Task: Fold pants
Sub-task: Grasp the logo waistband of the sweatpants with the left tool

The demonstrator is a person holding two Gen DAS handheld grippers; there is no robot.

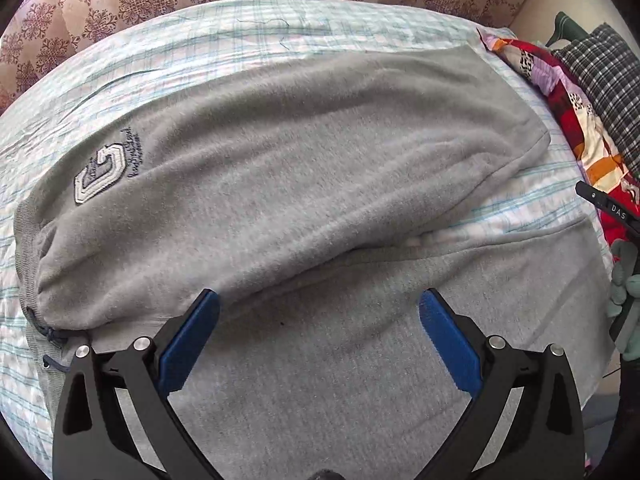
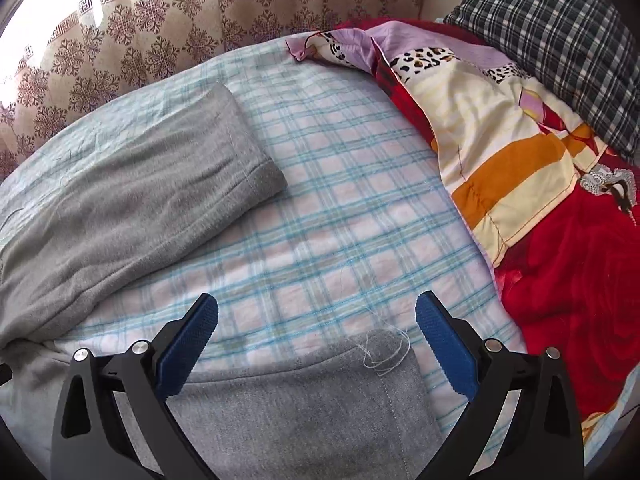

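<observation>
Left wrist view: the grey sweatpants (image 1: 280, 168) are spread on the bed's plaid sheet (image 1: 280, 20), 1 leg right under the left hand-held gripper (image 1: 319, 308), which is wide open and empty.

Right wrist view: the near leg hem (image 2: 320, 384) sits just below the right hand-held gripper (image 2: 317, 312), also wide open, grabbing nothing. Patterned curtain (image 2: 160, 40) behind, red blanket (image 2: 560, 280) alongside.
</observation>
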